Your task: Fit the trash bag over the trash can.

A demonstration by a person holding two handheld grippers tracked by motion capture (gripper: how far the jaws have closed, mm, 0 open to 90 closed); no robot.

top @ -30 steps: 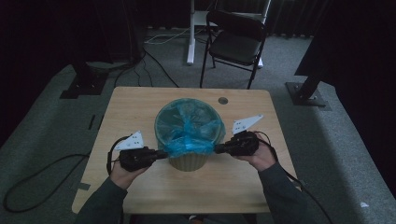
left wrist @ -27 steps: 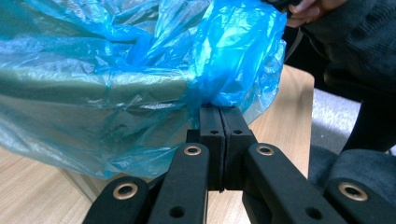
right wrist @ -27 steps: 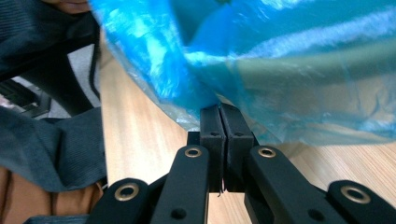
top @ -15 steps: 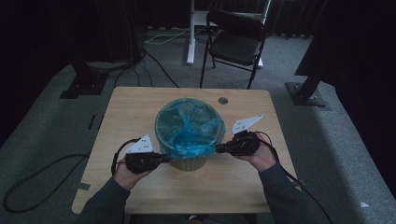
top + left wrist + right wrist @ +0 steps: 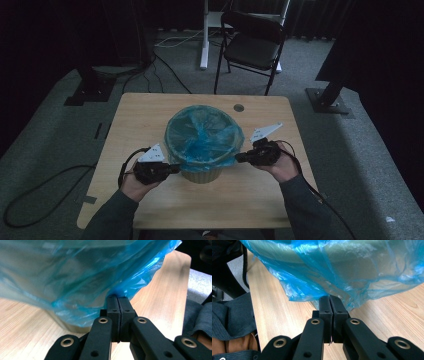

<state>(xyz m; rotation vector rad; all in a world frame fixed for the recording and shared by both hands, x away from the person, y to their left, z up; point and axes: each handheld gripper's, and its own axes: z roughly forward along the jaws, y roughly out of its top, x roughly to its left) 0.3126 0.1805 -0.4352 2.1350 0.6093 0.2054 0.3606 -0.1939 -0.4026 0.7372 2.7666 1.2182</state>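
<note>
Where high view blurs grip — both claws (image 5: 117,298) (image 5: 329,298) clenched on blue liner (image 5: 205,132) hem.

No readable text, labels, brand names, numbers or signs appear in any of the views.
</note>
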